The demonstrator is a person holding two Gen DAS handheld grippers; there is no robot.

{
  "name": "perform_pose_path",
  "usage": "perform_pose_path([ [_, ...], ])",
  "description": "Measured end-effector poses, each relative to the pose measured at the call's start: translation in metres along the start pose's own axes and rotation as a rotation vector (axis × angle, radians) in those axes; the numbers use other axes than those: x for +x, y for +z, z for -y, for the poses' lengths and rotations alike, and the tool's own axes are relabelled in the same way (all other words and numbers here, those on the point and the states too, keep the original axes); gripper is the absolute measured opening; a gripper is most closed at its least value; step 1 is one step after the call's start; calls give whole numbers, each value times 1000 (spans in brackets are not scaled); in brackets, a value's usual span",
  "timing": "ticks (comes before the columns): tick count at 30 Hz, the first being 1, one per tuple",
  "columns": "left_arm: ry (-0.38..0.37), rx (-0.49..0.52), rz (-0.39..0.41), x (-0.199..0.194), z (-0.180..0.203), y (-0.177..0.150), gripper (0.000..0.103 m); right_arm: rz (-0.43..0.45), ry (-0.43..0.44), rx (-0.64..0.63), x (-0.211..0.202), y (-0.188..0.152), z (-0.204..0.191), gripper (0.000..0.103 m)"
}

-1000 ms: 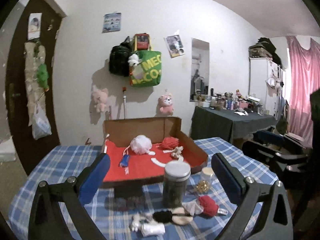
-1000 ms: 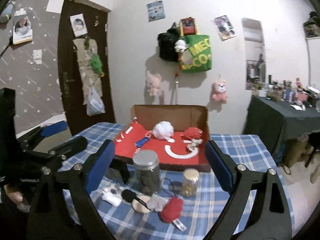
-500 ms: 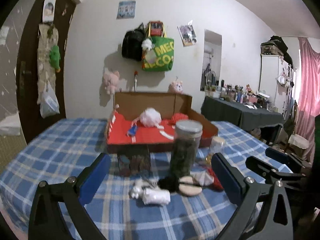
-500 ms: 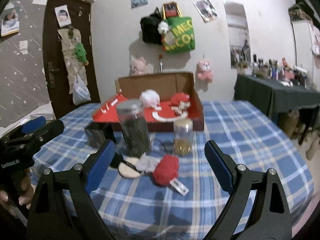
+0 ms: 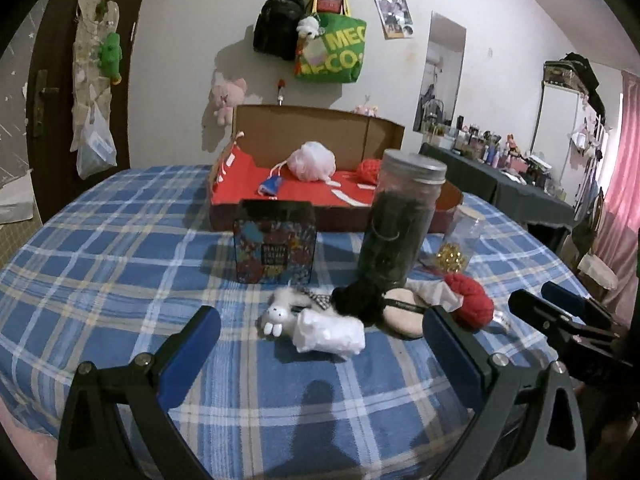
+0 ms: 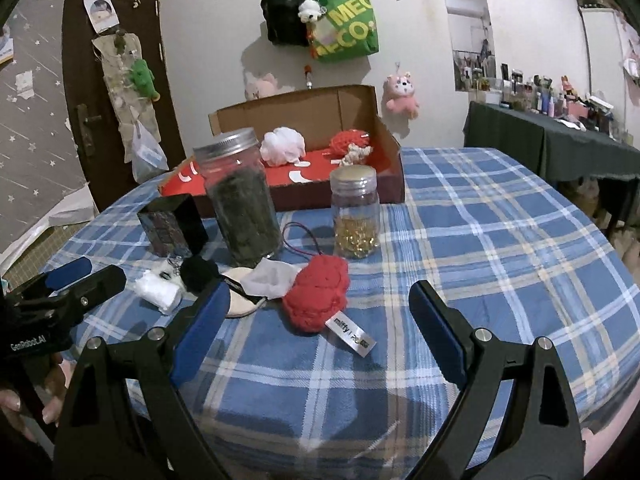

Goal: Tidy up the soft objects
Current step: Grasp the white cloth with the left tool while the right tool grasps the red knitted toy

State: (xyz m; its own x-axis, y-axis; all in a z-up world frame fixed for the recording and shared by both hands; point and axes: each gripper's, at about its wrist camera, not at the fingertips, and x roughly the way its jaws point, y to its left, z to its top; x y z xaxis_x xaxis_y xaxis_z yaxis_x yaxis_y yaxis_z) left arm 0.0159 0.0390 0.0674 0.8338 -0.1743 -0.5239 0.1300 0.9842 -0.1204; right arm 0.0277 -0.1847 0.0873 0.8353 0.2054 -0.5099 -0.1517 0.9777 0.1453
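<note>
Both grippers hung over the near edge of the plaid table [image 6: 500, 216], spread wide with nothing between the pads. The left gripper [image 5: 320, 344] faced a white plush [image 5: 328, 334] and a small bunny toy [image 5: 276, 314], lying just in front of the tall jar [image 5: 400, 220]. The right gripper [image 6: 320, 316] faced the red knit ball [image 6: 318, 294], which sat in front of the same jar [image 6: 240, 204] and a little to its right, a tag trailing toward the camera.

Around the jar's base the soft things crowded together — a black pom [image 5: 358, 300], a round puff [image 6: 244, 300] and a grey cloth [image 6: 272, 278] touching one another. A printed tin [image 5: 276, 240] stood left of the jar, a short jar [image 6: 356, 212] of gold bits to its right, and behind it the open box [image 6: 384, 148] with a red floor, holding a white pouf [image 6: 282, 146] and another red ball [image 6: 348, 140].

Right of the jar group the cloth lay bare out to the table's far and right edges — the widest open room. The strip between the soft pile and the near edge was also bare.
</note>
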Motion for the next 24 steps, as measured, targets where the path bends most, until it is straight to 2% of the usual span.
perform_pose_path([
  [8,-3,14,-68,24,1,-4,102,-78,5,-2,25,-2,6,92],
  [13,0,16,-112,41,0,-7,92,-126,9,17,46,0,13,91],
  [14,-7,18,-127,45,-1,-8,87,-135,16,20,50,0,14,91],
  [16,-15,22,-168,54,0,-10,73,-145,21,17,57,1,15,79],
  [17,-4,24,-183,57,0,-12,63,-148,34,12,60,1,14,61],
  [18,9,29,-174,57,0,-12,52,-151,46,9,62,1,14,50],
  [21,-8,19,-172,56,-4,-10,29,-194,136,35,71,0,14,39],
  [24,-34,-17,-175,52,-9,-8,26,-170,155,50,66,-1,16,38],
])
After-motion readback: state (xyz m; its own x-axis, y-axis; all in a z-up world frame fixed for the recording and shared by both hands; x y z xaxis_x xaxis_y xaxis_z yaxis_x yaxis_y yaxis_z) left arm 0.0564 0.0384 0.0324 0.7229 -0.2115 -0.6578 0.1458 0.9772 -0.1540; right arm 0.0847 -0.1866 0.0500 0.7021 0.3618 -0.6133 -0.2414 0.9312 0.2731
